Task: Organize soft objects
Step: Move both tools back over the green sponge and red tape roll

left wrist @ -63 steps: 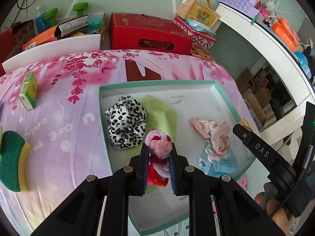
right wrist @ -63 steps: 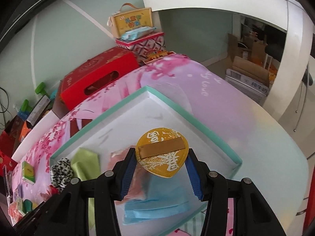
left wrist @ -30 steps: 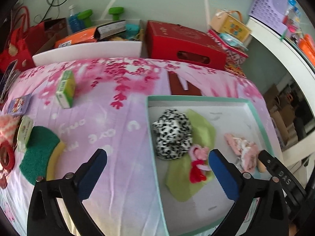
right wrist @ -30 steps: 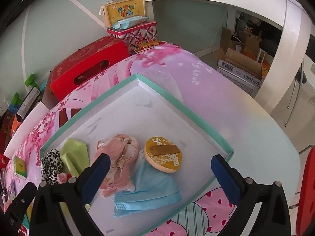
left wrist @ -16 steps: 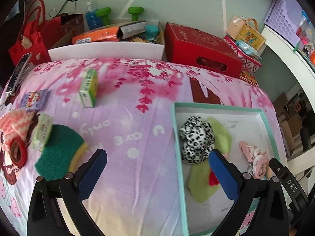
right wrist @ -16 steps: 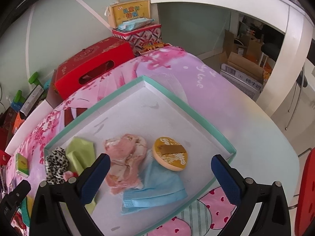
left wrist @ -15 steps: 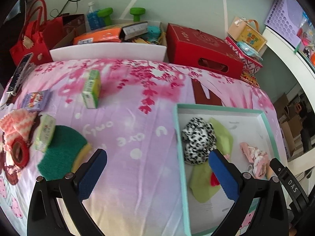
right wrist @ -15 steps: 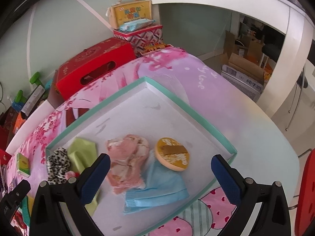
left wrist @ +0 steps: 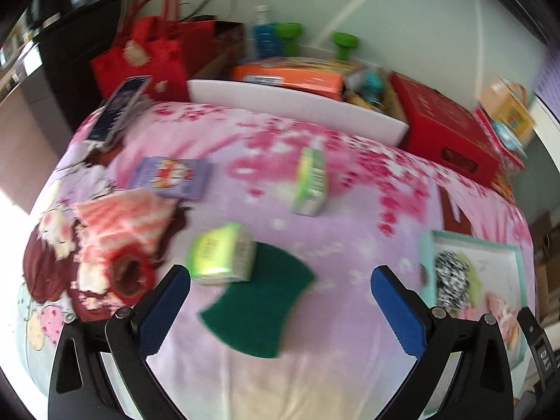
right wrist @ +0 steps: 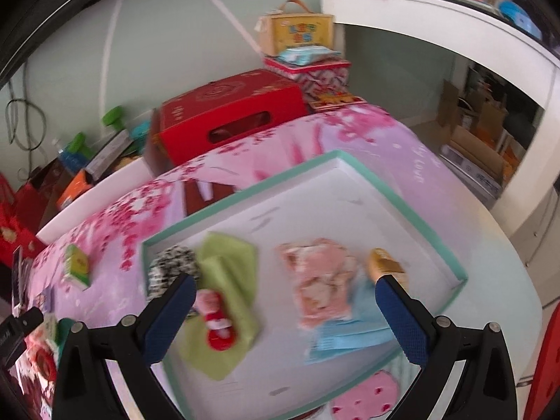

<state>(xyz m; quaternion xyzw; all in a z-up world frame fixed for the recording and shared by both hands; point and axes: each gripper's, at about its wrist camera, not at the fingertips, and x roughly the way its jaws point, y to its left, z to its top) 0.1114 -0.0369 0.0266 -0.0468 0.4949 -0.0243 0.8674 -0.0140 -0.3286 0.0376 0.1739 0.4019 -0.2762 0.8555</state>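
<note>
While both tongs wide apart, empty: teal-rimmed tray with leopard scrunchie, green cloth, blue mask.

The bed cover is pink and purple with pink flowers. The sponge is dark green. The tissue pack is light green. The folded cloth has red and white zigzags. The tape roll is red. The tray is white with a mint green edge. In it, the scrunchie has black and white spots, the cloth is lime green, the fuzzy hair tie is pink and red, the mask is light blue, and the round pad is gold. Both grippers' pads are blue.
</note>
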